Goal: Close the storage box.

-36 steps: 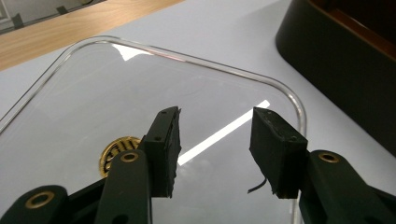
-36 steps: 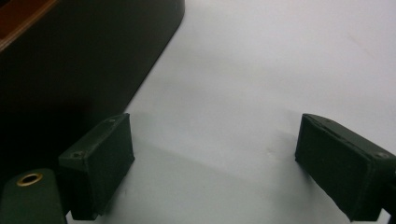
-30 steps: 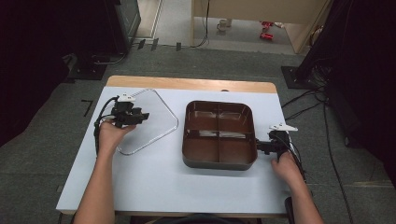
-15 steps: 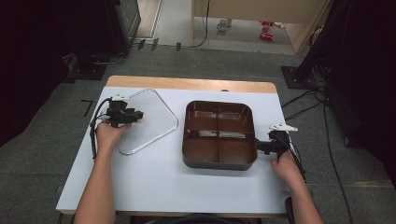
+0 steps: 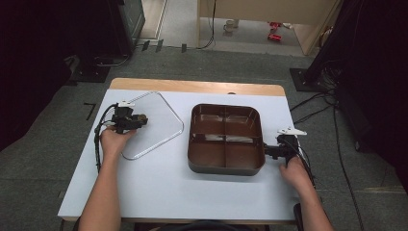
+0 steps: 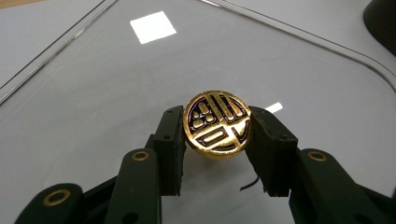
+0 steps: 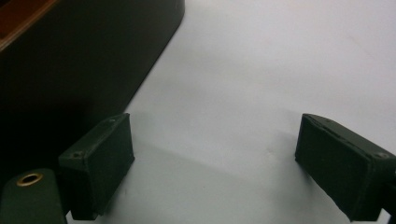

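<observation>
Over the last second my left hand has drawn back toward the desk's left edge, from over the middle of the lid to nearer its left corner, while the lid seems to lie where it lay; I take that to mean I have only just got hold of the knob and the lift toward the box has not begun. The desk is a plain white slab with a pale wooden strip along its far edge, matte and smooth. On its right half sits the brown lunch box, a rounded square of glossy plastic cut by a cross into four compartments, all empty as far as I can see. The clear lid lies flat on the left half, turned cornerwise, a thin rounded square whose raised rim catches the light; in the left gripper view its surface mirrors a ceiling lamp. My left gripper is pinching the gold knob, a shiny round metal button with a dark, relief-cut emblem, black pads touching it on both sides. My right gripper rests on the desk just beside the box's near right corner, jaws spread wide with nothing between them but bare white surface.
</observation>
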Available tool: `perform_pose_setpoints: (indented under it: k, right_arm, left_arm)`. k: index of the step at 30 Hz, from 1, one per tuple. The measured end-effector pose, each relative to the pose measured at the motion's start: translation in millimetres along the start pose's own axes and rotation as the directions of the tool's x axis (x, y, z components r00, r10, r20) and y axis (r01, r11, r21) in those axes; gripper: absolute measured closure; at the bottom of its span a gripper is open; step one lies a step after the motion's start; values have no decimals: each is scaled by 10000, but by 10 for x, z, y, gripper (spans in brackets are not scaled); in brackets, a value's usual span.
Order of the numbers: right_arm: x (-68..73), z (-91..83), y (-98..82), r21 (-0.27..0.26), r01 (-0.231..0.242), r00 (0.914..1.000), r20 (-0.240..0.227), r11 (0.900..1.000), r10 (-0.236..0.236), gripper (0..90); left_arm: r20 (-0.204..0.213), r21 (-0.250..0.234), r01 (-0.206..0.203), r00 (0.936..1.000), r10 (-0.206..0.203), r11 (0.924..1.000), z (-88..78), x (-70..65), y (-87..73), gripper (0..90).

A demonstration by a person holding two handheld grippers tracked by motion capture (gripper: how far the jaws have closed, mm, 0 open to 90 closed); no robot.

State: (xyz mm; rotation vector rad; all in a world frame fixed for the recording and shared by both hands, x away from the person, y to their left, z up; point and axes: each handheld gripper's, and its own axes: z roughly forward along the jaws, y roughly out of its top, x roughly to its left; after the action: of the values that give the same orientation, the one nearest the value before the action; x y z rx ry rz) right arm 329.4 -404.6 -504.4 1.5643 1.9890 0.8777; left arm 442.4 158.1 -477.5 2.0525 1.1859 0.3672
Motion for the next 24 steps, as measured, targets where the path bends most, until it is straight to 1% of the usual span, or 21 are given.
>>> perform_pose_setpoints:
  k: [2, 5, 7, 9, 15, 16, 20, 21, 24]
  right_arm:
    - [0, 0, 0, -3, 1, 10000, -1, 10000, -1, 108]
    - [-1, 1, 0, -6, 3, 10000, -4, 10000, -3, 107]
    - [-1, 0, 0, -3, 6, 10000, -5, 10000, -6, 107]
    - [-1, 0, 0, -1, 1, 10000, -3, 10000, -1, 108]
    - [0, 0, 0, 0, -6, 10000, -4, 10000, 6, 107]
    - [0, 0, 0, -2, -4, 10000, -3, 10000, 4, 107]
    - [-1, 0, 0, -3, -3, 10000, -4, 10000, 3, 107]
    - [-1, 0, 0, -7, 3, 10000, -4, 10000, -3, 108]
    - [0, 0, 0, -2, -3, 10000, -4, 10000, 3, 107]
  left_arm:
    - [33, -2, 84, 10000, -84, 10000, -3, 1, 1, 589]
    - [-82, 88, 114, 9999, -113, 9999, -8, -15, 19, 590]
    - [-52, 159, 162, 9999, -161, 9997, -14, -20, 27, 590]
    - [-46, 231, 118, 9999, -117, 9997, -26, -27, 38, 591]
    - [-111, 62, -2, 9999, 2, 10000, -117, -75, 93, 591]
    - [-52, 55, 46, 10000, -46, 10000, -134, -82, 104, 591]
    - [475, -11, 351, 9983, -350, 9994, -211, -90, 140, 592]
    - [554, -24, 338, 9979, -336, 9994, -233, -102, 154, 592]
    - [522, -106, 143, 9985, -137, 9998, -300, -160, 195, 592]
